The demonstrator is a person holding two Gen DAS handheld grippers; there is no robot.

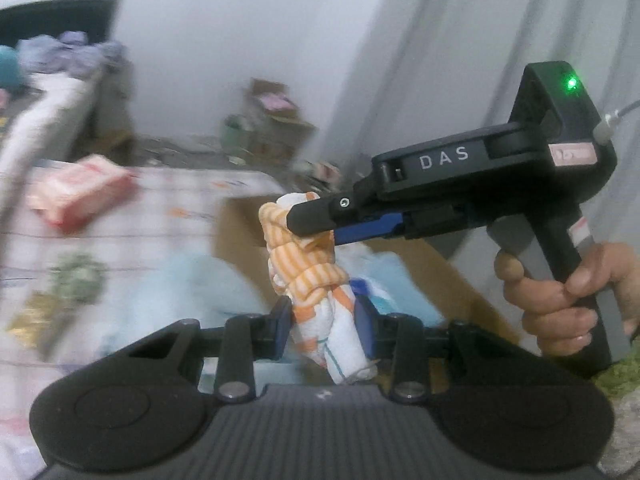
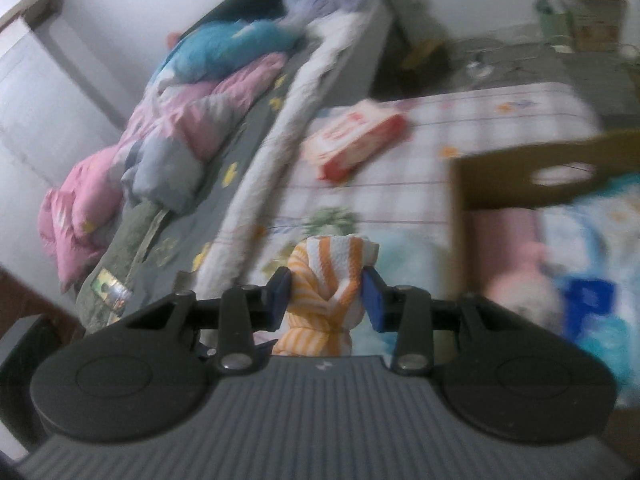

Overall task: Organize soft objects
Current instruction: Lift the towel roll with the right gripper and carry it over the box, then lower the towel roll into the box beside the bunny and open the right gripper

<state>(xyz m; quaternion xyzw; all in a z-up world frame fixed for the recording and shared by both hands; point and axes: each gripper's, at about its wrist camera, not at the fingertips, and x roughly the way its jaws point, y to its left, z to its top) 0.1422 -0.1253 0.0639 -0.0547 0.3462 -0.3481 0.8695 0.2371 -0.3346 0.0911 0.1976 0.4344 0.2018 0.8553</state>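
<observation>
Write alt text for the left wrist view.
An orange-and-white striped towel, twisted into a bundle, is gripped at its lower end by the left gripper and at its top by the right gripper, held in a person's hand. Behind, blurred, lie a checked cloth, a cardboard box and a red-and-white pack.

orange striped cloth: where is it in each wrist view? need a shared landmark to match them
Left wrist: cloth lower centre, standing upright, its bottom between the left tongs, its top pinched by the right tongs coming in from the right.
Right wrist: cloth lower centre, between the right tongs.
Shared landmark: red-and-white pack on the checked sheet, left of the cardboard box.
</observation>
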